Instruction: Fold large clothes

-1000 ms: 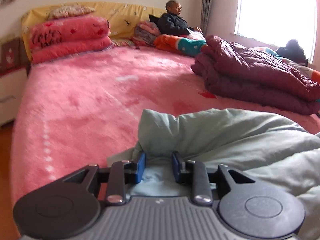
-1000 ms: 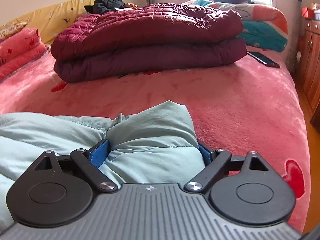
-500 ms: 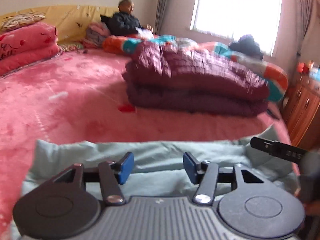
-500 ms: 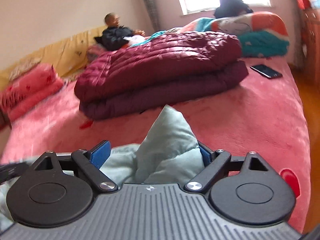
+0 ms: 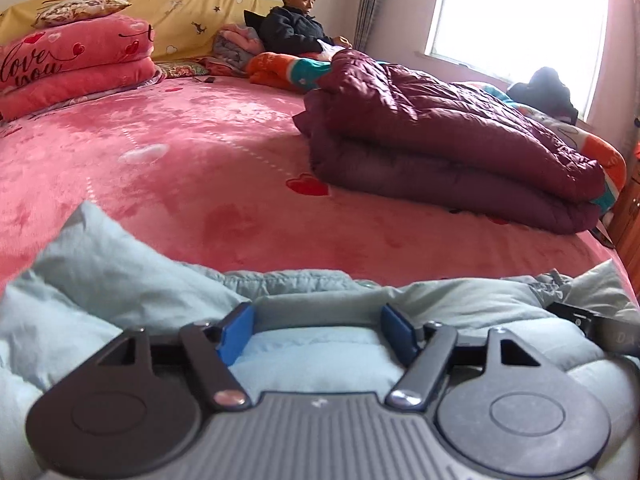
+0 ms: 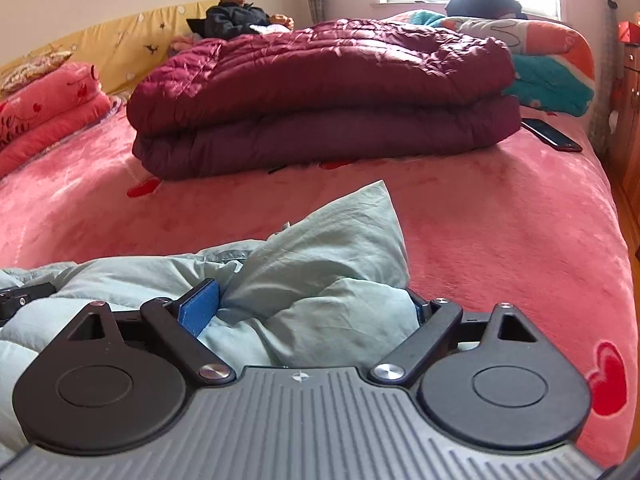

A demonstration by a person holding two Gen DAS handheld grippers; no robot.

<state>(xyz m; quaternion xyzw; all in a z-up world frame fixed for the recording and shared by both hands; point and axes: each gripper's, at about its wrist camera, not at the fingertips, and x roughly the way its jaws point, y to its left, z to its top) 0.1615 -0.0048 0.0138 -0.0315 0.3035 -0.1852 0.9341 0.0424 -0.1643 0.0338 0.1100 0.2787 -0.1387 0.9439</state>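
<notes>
A pale green padded garment (image 5: 120,272) lies bunched at the near edge of the pink bed (image 5: 200,160). My left gripper (image 5: 316,330) hovers over it with its jaws opening. A puffy ridge of the garment lies between the blue pads, which do not press on it. My right gripper (image 6: 310,308) stands wide at the garment's (image 6: 320,248) right end. A bunched corner fills the gap between its jaws and sticks up in a peak, hiding the right pad. The left pad's face shows bare.
A folded maroon quilt (image 5: 440,140) lies across the middle of the bed, with a colourful blanket behind it. A person (image 5: 296,28) sits by the yellow headboard. Pink pillows (image 5: 72,68) are stacked at far left. A phone (image 6: 552,134) lies near the bed's right edge, beside a wooden cabinet (image 6: 632,120).
My left jaws went from nearly shut on a fold of the garment to wide apart, and the left hand shifted sideways along it. The garment corner in my right jaws now stands up.
</notes>
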